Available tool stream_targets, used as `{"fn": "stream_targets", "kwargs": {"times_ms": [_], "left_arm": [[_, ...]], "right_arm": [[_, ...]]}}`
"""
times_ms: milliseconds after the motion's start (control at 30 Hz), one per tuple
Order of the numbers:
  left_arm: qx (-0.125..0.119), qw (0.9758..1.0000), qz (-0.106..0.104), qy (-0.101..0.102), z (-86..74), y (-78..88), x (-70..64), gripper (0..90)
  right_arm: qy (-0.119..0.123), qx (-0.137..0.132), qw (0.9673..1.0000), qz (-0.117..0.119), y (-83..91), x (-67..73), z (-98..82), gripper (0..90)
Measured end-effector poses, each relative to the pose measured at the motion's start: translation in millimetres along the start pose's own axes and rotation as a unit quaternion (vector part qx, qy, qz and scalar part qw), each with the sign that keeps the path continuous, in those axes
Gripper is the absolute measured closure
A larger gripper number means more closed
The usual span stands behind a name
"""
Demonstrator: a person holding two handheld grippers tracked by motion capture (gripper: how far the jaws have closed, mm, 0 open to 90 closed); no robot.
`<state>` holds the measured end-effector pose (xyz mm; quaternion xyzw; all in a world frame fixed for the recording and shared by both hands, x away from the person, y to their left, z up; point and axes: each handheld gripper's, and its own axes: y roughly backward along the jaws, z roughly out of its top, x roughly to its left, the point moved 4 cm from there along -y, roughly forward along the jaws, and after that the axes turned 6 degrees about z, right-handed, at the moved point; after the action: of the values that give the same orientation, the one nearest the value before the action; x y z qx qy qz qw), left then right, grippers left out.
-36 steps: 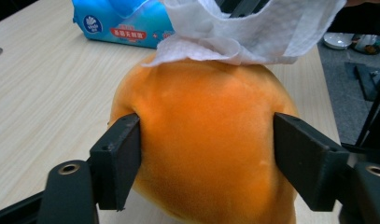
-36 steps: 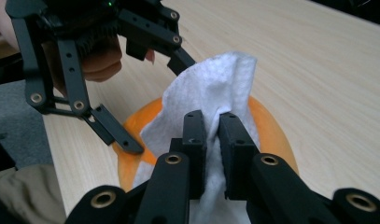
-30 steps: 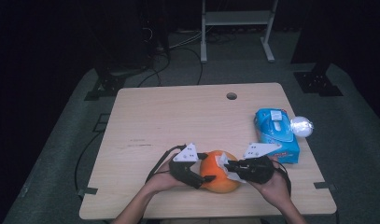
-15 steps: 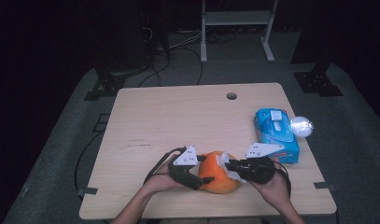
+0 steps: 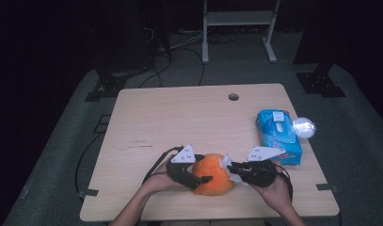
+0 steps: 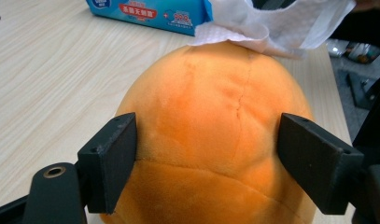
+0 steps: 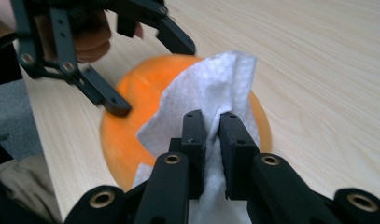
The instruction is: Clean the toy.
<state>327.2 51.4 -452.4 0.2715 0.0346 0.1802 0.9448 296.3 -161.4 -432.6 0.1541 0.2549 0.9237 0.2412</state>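
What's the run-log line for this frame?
left tool: open around orange plush | right tool: shut on white wipe, wipe on plush

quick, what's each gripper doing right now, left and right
Left gripper: jaws have just opened, either side of the orange plush ball; grip unclear.
Right gripper: shut on the white tissue.

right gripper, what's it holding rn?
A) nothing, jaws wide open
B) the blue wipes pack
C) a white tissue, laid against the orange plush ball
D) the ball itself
C: in the right gripper view, the right gripper has its jaws nearly closed on a white tissue that drapes over the orange plush ball; the blue wipes pack lies apart on the table.
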Motion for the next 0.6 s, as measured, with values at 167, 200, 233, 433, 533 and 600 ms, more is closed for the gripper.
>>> {"fn": "stream_targets", "kwargs": {"times_ms": [167,200,233,433,533,600], "left_arm": [[0.003,0.9999,0.008,-0.012,2.9,-3.1,-0.5,17.5],[0.005,0.9999,0.005,-0.008,1.0,-2.0,1.0,20.0],[0.007,1.0000,0.003,-0.006,-0.8,-0.7,2.1,22.0],[0.013,0.9999,-0.005,0.001,-8.5,3.7,4.6,24.4],[0.017,0.9998,-0.009,-0.004,-8.1,2.0,3.1,24.4],[0.016,0.9998,-0.011,-0.005,-8.2,1.4,2.1,24.4]], "right_arm": [[0.023,-0.007,0.9996,-0.011,-7.2,7.0,6.6,80.4],[0.024,-0.007,0.9996,-0.011,-7.6,7.6,6.8,80.3],[0.020,-0.008,0.9997,-0.008,-7.5,7.0,6.2,80.4],[-0.013,0.005,0.9998,-0.015,-4.8,-11.1,-7.4,80.5],[-0.030,-0.009,0.9995,-0.004,-1.9,-13.6,-6.2,80.3],[-0.029,-0.030,0.9990,0.019,-1.3,-9.6,-0.2,80.1]]}}
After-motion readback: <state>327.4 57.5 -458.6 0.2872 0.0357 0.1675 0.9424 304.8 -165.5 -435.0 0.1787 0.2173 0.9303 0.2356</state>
